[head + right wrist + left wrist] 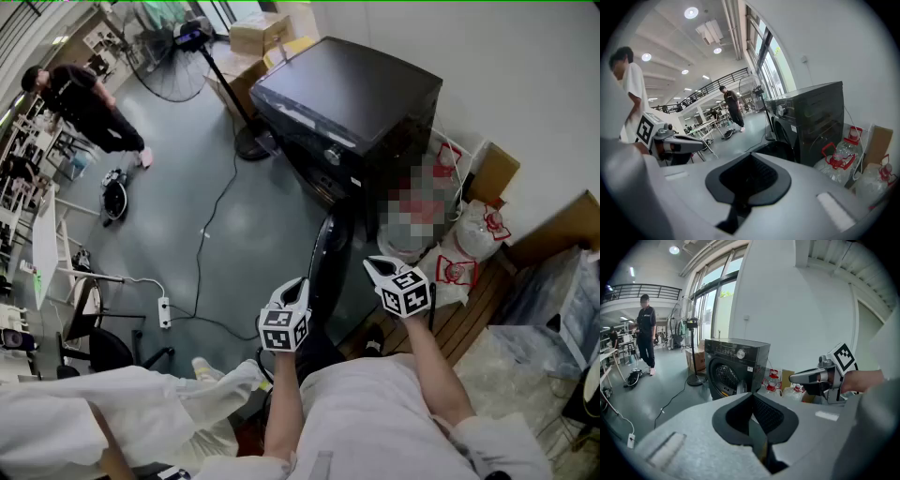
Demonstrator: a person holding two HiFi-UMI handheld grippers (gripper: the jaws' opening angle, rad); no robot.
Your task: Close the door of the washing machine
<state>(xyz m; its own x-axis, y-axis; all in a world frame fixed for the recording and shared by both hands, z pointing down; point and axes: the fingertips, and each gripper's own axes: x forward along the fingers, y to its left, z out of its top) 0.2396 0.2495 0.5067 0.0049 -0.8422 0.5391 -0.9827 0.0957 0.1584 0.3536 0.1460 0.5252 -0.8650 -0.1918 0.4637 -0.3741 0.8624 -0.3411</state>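
The black washing machine (349, 101) stands against the white wall. Its round door (329, 255) hangs open toward me and shows edge-on in the head view. My left gripper (298, 285) is shut and empty, just left of the door's near edge. The right gripper (374, 266), also shut and empty, hovers to the right of the door without touching it. The left gripper view shows the machine's front (736, 363), its open drum (723, 377) and the right gripper (794, 377) level beside my shut left gripper (751, 395). In the right gripper view, the door (777, 149) lies just beyond the right gripper (749, 156).
Large water bottles (472, 246) with red handles stand to the right of the machine on a wooden pallet. A standing fan (186, 58) and cardboard boxes (257, 34) are behind it. A cable and a power strip (164, 310) lie on the floor. A person in black (86, 101) stands far left.
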